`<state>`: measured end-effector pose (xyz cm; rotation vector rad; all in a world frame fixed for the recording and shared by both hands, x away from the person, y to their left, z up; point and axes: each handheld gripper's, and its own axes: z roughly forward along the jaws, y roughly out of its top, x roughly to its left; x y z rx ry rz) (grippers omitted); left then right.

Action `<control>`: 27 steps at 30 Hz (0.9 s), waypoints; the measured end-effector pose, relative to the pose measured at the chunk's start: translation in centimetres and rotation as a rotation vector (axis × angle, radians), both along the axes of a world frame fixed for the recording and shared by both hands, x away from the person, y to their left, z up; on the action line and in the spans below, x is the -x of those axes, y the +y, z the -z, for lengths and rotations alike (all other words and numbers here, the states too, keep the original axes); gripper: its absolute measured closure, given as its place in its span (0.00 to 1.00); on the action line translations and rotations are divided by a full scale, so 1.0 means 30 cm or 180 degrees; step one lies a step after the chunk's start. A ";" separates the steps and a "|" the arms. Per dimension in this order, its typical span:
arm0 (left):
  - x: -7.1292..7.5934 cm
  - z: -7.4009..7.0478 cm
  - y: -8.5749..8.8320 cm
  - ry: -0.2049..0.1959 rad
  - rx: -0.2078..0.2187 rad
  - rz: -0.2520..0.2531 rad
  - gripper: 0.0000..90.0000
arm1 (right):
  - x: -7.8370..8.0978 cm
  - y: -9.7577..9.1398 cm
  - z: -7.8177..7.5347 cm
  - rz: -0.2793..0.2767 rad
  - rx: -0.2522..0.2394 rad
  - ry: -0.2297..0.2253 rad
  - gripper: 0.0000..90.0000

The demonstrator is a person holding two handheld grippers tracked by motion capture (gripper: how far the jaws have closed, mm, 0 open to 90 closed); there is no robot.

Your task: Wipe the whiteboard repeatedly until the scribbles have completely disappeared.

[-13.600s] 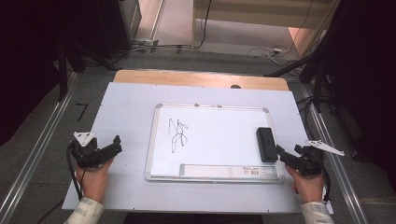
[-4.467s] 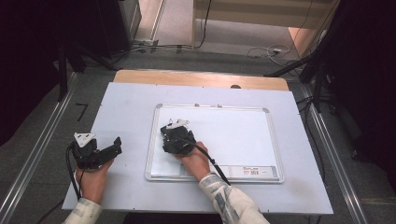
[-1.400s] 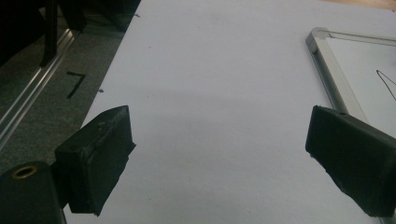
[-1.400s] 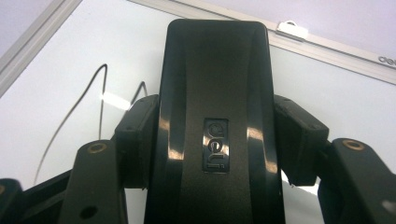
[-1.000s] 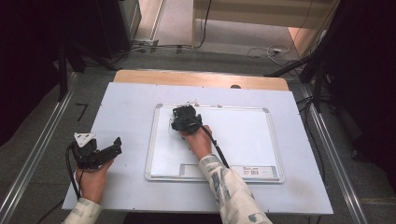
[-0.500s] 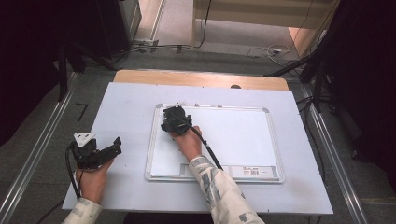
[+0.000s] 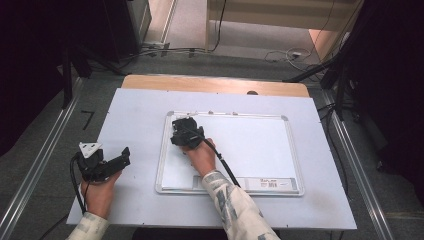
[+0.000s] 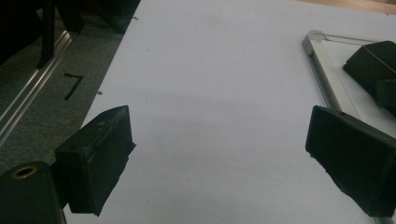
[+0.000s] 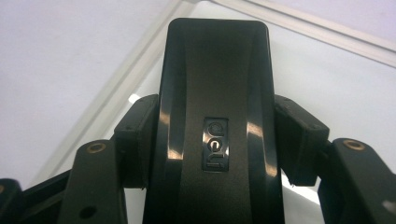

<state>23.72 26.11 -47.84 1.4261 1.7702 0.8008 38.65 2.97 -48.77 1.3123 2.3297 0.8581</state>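
Right gripper [image 7: 181, 131] clamped on black eraser [image 9: 215, 116] over whiteboard [image 7: 260, 145], left gripper [image 7: 107, 162] jaws apart on white tabletop [image 7: 135, 110], grey floor, possibly carpet, beyond

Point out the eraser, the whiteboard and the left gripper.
eraser [image 9: 215, 93]: right gripper view, its glossy black top.
whiteboard [image 7: 260, 145]: high view, bare white surface.
left gripper [image 8: 219, 158]: left gripper view, midway between its open jaws.

The right hand-held gripper [image 7: 181, 131] covers the whiteboard's [image 7: 260, 150] top left corner. The black eraser's [image 9: 215, 121] near end runs off the picture's bottom edge, below the whiteboard's frame.
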 end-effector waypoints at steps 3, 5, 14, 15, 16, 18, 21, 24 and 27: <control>0.002 0.000 0.002 -0.0009 0.0006 -0.0006 0.09 | -0.026 -0.043 -0.002 0.0067 0.0014 0.0004 0.40; 0.001 0.001 0.003 -0.0008 0.0005 -0.0007 0.09 | -0.039 -0.072 -0.004 0.0115 0.0019 0.0009 0.40; 0.000 0.001 -0.004 0.0012 -0.0008 -0.0005 0.09 | -0.063 -0.180 -0.006 0.0255 0.0030 0.0003 0.40; 0.001 0.000 -0.006 0.0010 -0.0003 -0.0008 0.09 | -0.065 -0.175 -0.005 0.0262 0.0044 -0.0013 0.40; 0.001 -0.001 -0.007 0.0003 -0.0011 -0.0003 0.09 | -0.070 -0.170 -0.005 0.0270 0.0048 -0.0021 0.40; -0.002 0.001 -0.007 0.0006 -0.0008 -0.0001 0.09 | -0.079 -0.160 -0.004 0.0283 0.0035 -0.0022 0.40; -0.006 0.003 -0.004 0.0017 -0.0007 0.0002 0.09 | -0.091 -0.132 -0.005 0.0270 0.0038 -0.0025 0.40; -0.004 0.002 -0.002 0.0010 0.0006 0.0004 0.09 | -0.099 -0.092 -0.005 0.0229 0.0045 -0.0017 0.40; -0.003 -0.001 -0.002 -0.0004 0.0017 0.0003 0.09 | -0.101 -0.042 -0.005 0.0162 0.0043 -0.0013 0.40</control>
